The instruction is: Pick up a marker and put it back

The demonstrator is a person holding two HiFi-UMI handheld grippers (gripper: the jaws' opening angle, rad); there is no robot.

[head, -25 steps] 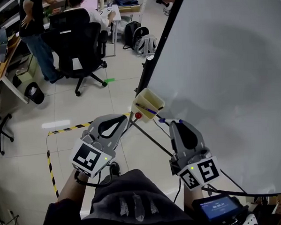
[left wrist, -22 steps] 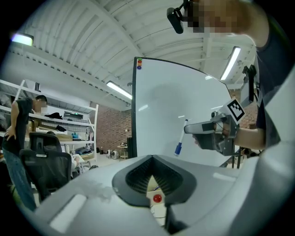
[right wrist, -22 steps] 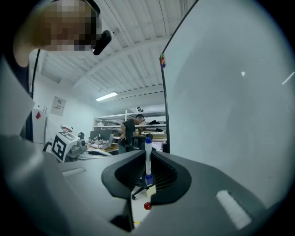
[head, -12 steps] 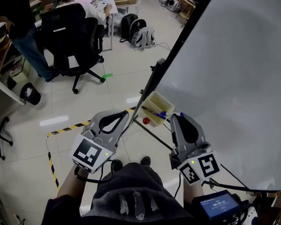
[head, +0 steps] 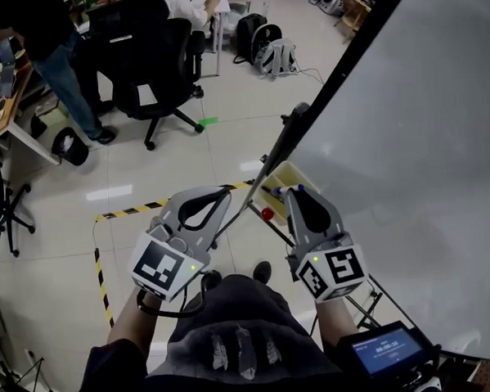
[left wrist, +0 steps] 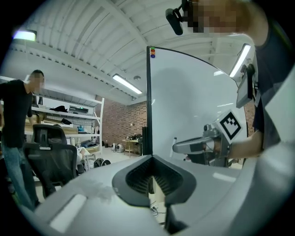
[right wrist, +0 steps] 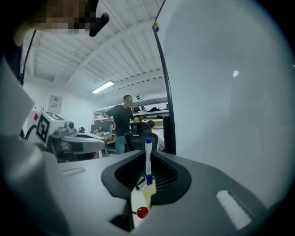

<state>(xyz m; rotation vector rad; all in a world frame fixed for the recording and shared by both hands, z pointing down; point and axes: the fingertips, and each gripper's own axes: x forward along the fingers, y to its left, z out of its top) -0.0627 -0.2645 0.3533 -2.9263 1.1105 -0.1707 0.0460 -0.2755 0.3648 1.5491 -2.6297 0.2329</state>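
L gripper (head: 222, 197) fingers: shut, nothing in them. Right of it, the tray (head: 278, 174) on the whiteboard (head: 406, 142) edge. The marker (right wrist: 147, 161) is right at it, pinched by R gripper (head: 291, 192) fingers. Prob. light, stiff, smooth; may spin, so hold the middle.

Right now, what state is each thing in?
Left gripper: shut, empty.
Right gripper: shut on marker.
Marker: upright, lower end at the cup's mouth.
Cup: at the whiteboard's edge, open top.
Whiteboard: blank.
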